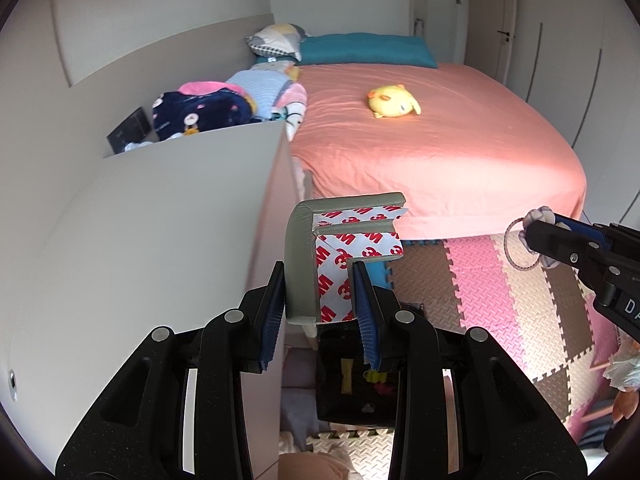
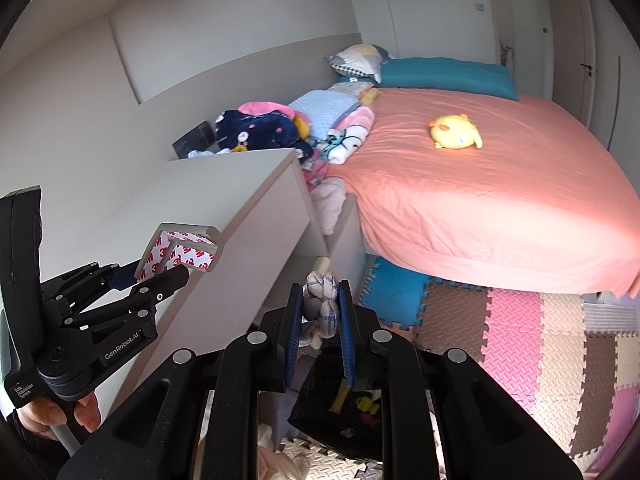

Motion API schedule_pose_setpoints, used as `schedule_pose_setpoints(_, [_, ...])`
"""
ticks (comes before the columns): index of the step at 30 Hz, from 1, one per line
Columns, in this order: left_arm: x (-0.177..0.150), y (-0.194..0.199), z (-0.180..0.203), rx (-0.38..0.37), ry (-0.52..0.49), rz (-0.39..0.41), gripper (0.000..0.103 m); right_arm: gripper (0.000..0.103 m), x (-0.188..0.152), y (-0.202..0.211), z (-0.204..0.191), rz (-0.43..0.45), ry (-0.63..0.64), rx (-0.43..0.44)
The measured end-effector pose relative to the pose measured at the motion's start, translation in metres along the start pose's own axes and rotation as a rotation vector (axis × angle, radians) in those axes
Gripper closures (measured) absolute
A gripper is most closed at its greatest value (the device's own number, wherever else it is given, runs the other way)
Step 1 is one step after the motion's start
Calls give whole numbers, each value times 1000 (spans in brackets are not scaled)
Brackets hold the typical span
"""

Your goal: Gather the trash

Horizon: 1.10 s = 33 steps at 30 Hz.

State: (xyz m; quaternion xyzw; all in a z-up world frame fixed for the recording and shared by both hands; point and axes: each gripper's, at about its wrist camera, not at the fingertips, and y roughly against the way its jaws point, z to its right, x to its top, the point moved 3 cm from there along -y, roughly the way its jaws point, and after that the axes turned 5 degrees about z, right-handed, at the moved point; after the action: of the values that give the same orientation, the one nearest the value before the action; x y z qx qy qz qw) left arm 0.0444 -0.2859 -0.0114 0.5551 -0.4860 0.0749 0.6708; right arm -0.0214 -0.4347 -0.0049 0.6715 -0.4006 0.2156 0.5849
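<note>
Both grippers loaded, held over the floor mats near the foot of the bed.

Left gripper (image 1: 320, 304): jaws clamped on a grey foam corner guard (image 1: 308, 248) with red-and-white tape backing, just right of the white cabinet (image 1: 160, 220). Right gripper (image 2: 320, 320): jaws closed tight on a knotted checked cloth scrap (image 2: 320, 304). Black bag (image 2: 340, 408) sits on the floor below both. Yellow plush (image 1: 394, 101) lies far off on the pink bed (image 1: 440, 152).
</note>
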Motion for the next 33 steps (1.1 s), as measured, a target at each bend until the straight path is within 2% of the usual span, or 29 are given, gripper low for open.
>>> schedule_pose_setpoints(12, [-2,-13,41,-68,-63,-26,70,84,-3,1,39,-12,-53,-60])
schedule_pose_setpoints(22, [-9,-25,47,-79,-70,-68,69,84,-4,-10,44,-39,-47,-67])
schedule_pose_setpoints(23, [-11,-27,47,-80,-73,-83,63,79,-3,-12,42,-44,-40,-70])
schedule_pose_setpoints(24, [-12,-29,46,-73,-77,-100,35,60,-3,-13,41,-48,-31,-76])
schedule_pose_setpoints(25, [-13,-30,42,-44,-78,-109,16,47,-2,-12,41,-41,-30,-91])
schedule_pose_setpoints(26, [-13,-28,38,10,-79,-91,7,30,0,-11,41,-31,-28,-105])
schedule_pose_setpoints(27, [-13,-25,34,46,-86,-65,7,28,1,-10,40,-17,-25,-119])
schedule_pose_setpoints(33, [-14,-23,26,39,-75,-70,7,26,2,-12,36,-17,-15,-119])
